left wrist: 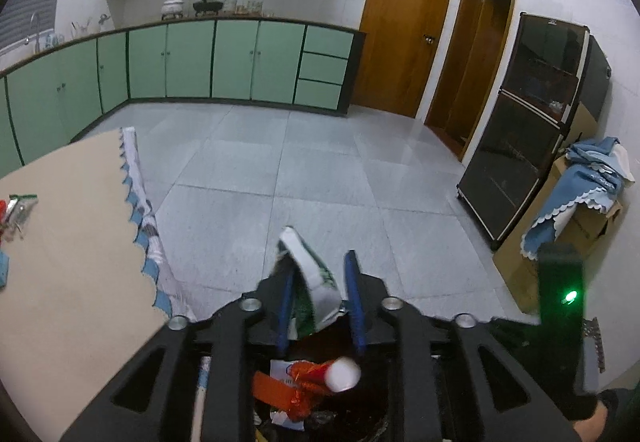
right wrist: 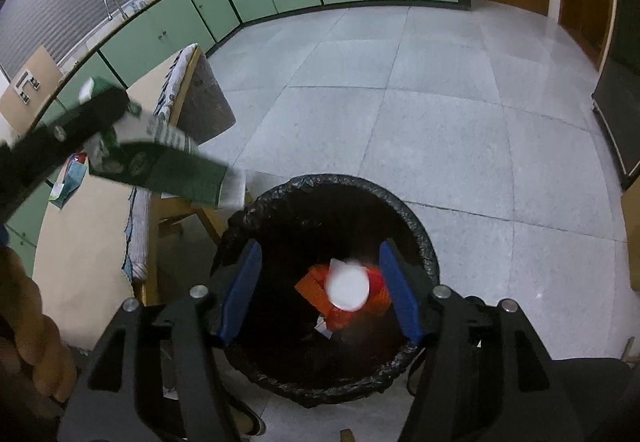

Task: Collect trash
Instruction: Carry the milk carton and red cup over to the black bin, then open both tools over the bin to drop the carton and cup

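The left gripper (left wrist: pixel 318 282) pinches a crumpled green-and-white carton (left wrist: pixel 310 282) between its blue fingers (left wrist: pixel 285 306), held up beside the table (left wrist: pixel 72 226). The right gripper (right wrist: pixel 320 288) hangs with fingers spread and nothing between them, directly above a black-lined trash bin (right wrist: pixel 420 238). Below it, inside the bin, lie a white cup (right wrist: pixel 347 288) and orange wrappers (right wrist: pixel 316 292).

green cabinets (left wrist: pixel 188 58) | wooden door (left wrist: pixel 404 26) | black glass cabinet (left wrist: pixel 524 122) | blue cloth (left wrist: pixel 580 182) on cardboard box (left wrist: pixel 516 262)
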Available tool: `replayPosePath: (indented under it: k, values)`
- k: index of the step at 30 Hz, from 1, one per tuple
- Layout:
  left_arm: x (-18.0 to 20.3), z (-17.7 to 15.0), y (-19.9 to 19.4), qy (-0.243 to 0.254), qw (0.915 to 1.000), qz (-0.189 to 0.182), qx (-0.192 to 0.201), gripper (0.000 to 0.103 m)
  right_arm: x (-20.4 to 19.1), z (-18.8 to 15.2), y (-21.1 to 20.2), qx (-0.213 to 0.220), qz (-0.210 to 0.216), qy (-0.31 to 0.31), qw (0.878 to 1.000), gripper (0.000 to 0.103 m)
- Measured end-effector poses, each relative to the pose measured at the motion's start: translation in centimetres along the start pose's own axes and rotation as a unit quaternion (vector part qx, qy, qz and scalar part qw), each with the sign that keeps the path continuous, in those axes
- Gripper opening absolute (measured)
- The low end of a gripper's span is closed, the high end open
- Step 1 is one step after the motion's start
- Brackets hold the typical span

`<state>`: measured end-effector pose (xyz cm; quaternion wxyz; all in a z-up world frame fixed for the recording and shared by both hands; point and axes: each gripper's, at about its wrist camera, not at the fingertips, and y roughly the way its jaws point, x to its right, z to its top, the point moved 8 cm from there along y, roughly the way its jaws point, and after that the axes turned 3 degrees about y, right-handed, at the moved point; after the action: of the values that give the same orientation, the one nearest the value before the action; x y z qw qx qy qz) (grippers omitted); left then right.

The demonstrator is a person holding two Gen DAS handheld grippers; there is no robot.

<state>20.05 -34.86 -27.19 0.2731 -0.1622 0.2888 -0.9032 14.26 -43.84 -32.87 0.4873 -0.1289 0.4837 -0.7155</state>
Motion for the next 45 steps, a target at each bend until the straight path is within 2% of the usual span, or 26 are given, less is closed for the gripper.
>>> replayPosePath:
  k: [5, 9, 19, 21, 22, 27, 30, 32, 37, 39, 40, 41, 42, 43, 45]
  values:
    - [-0.8, -0.2, -0.2, -0.003, 1.0000, 0.009, -0.001, 0.034, 0.6, 0.8, -1.6, 0.027, -0.005, 0.008, 1.000, 0.060]
    - [-1.2, -0.4, -0.3, -0.010, 0.9999, 0.014, -0.001, 0.043, 0.8, 1.3, -2.4, 0.038, -0.003, 0.012, 0.999, 0.060]
    - [-1.0, -0.1, -0.4, 0.001, 1.0000, 0.007, -0.002, 0.044, 1.1, 1.4, -3.1, 0.043, 0.001, 0.016, 0.999, 0.060]
    - [-1.0, -0.2, -0.4, 0.000, 1.0000, 0.004, -0.003, 0.056, 1.3, 1.5, -3.2, 0.044, 0.001, 0.018, 0.999, 0.060]
    - [-1.0, -0.2, -0.4, 0.003, 1.0000, 0.007, -0.003, 0.057, 1.4, 1.6, -3.2, 0.045, 0.001, 0.020, 0.999, 0.060]
    - [-0.2, -0.2, -0.4, 0.038, 0.9991, 0.017, -0.011, 0.060, 1.7, 1.8, -3.3, 0.052, 0.004, 0.031, 0.998, 0.060]
    - [0.5, -0.1, -0.4, 0.045, 0.9988, 0.008, -0.016, 0.068, 1.9, 1.8, -3.3, 0.055, 0.007, 0.035, 0.998, 0.060]
    - [1.0, -0.2, -0.4, 0.061, 0.9980, 0.000, -0.019, 0.068, 2.2, 1.9, -3.5, 0.059, 0.008, 0.039, 0.997, 0.060]
    - [2.2, -0.5, -0.3, 0.107, 0.9934, 0.002, -0.039, 0.068, 3.1, 2.2, -3.7, 0.068, 0.010, 0.057, 0.996, 0.060]
    - [3.2, 0.1, -1.2, 0.150, 0.9880, 0.019, -0.030, 0.069, 3.3, 2.3, -3.7, 0.071, 0.011, 0.062, 0.996, 0.060]
    - [3.6, 0.4, -1.6, 0.166, 0.9856, 0.027, -0.021, 0.071, 3.4, 2.3, -3.7, 0.071, 0.012, 0.063, 0.995, 0.060]
    - [3.9, 0.8, -2.0, 0.178, 0.9833, 0.034, -0.010, 0.079, 3.5, 2.3, -3.7, 0.071, 0.013, 0.066, 0.995, 0.060]
    - [3.9, 0.8, -1.9, 0.183, 0.9823, 0.040, -0.010, 0.083, 3.5, 2.3, -3.6, 0.071, 0.014, 0.067, 0.995, 0.060]
    - [3.8, 0.5, -1.4, 0.185, 0.9814, 0.046, -0.021, 0.082, 3.4, 2.3, -3.6, 0.071, 0.016, 0.068, 0.995, 0.060]
    - [3.3, -0.3, -0.6, 0.168, 0.9842, 0.034, -0.046, 0.081, 3.5, 2.4, -3.8, 0.073, 0.020, 0.068, 0.995, 0.060]
